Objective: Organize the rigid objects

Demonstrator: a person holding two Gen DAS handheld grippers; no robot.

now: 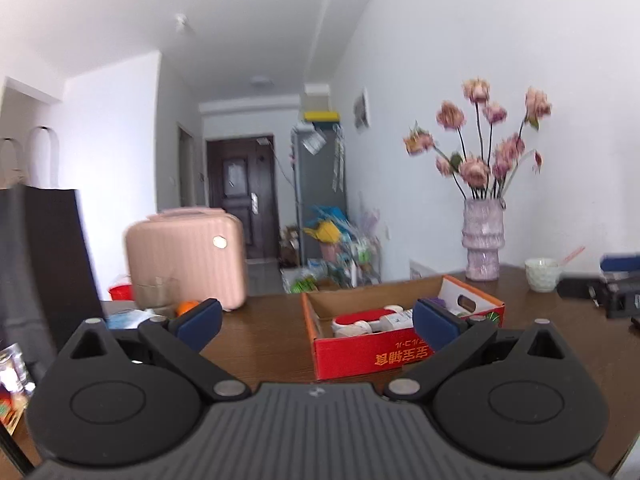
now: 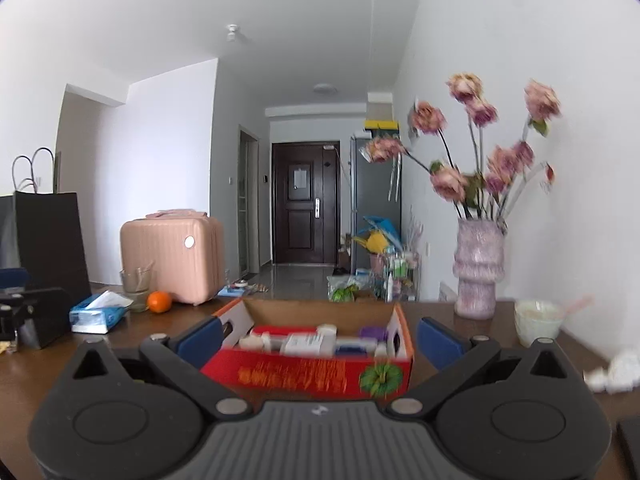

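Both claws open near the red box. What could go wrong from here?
1. The tall flower vase stands just right of the red cardboard box; a sideways swing of the right claw might tip it.
2. The orange lies loose on the table and could roll if nudged.

My left wrist camera low over the brown surface [image 1: 260, 344], looking nearly level down the room, red box [image 1: 372, 354] close ahead to the right, my right wrist camera facing it head-on, both sharing box, vase [image 1: 482, 240], pink suitcase [image 1: 186, 256], dark door [image 1: 240, 196].
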